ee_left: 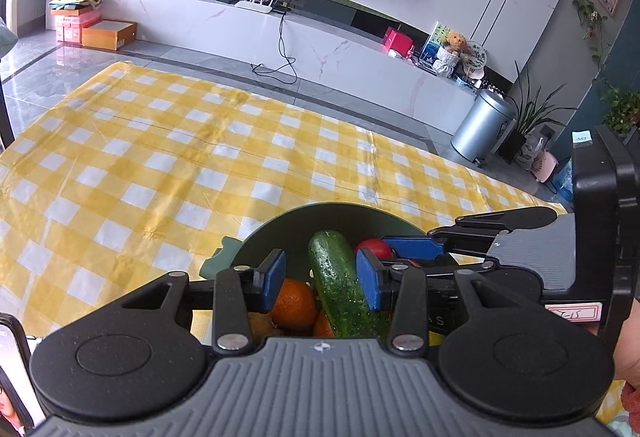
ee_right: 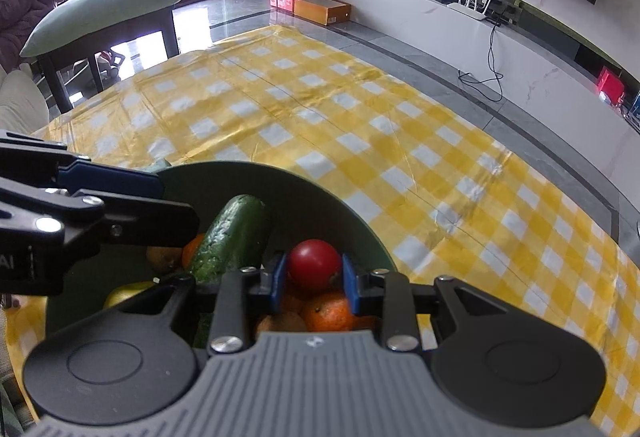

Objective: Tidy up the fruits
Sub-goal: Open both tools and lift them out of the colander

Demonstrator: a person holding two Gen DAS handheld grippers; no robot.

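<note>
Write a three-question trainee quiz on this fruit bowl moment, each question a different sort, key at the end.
1. True or false: the right gripper has the red tomato between its blue pads.
2. Which item lies between the fingers of the left gripper? A) an orange B) the cucumber C) the tomato
3. Fill in: all the produce sits in a green ____ on the yellow checked cloth.

Key
1. True; the pads sit against both sides of the tomato.
2. B; the cucumber runs lengthwise between the fingers, against the right pad, with a gap at the left one. An orange lies lower, beside the left finger.
3. bowl
</note>
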